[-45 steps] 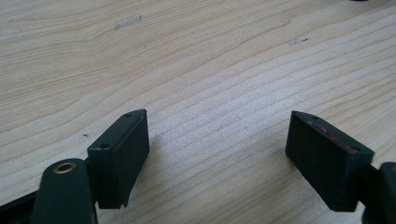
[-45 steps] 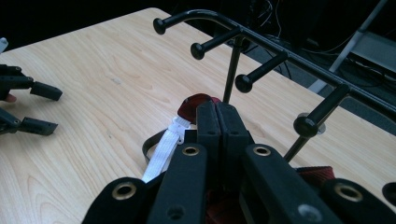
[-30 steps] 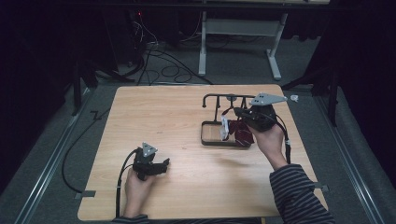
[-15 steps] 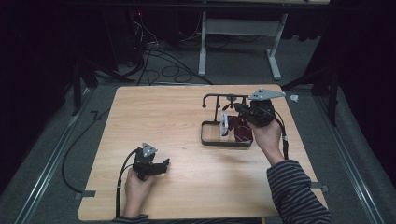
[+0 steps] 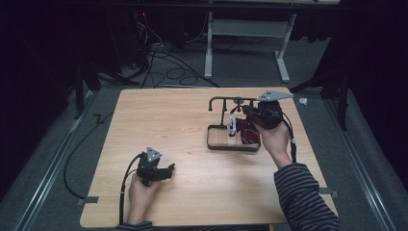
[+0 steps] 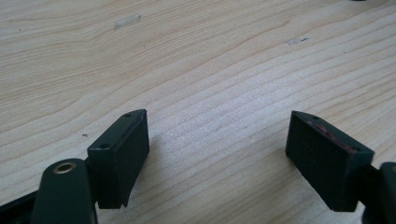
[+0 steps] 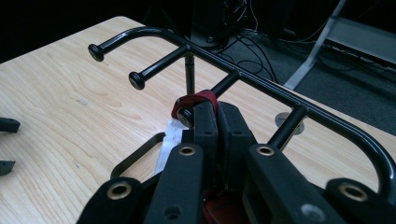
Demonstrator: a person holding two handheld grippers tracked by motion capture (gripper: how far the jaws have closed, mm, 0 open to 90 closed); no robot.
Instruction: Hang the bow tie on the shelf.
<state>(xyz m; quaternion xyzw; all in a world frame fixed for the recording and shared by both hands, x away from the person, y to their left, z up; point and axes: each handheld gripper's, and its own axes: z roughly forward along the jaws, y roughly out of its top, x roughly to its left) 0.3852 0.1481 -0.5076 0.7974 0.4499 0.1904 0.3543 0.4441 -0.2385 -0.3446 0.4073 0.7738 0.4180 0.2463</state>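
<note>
right gripper (image 7: 212,116) pinched on the red strap (image 7: 196,99), looped over a rack peg (image 7: 187,116) | looks nearly hung, letting go is left | left gripper (image 6: 217,154) wide open, empty

A dim lab: bare wooden table (image 5: 192,120), floor cables (image 5: 159,53), metal desk frame (image 5: 245,43).

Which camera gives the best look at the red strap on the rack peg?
The right gripper view: the red strap loops over a peg of the black rack at the right gripper. In the high view it's a small red patch.
</note>
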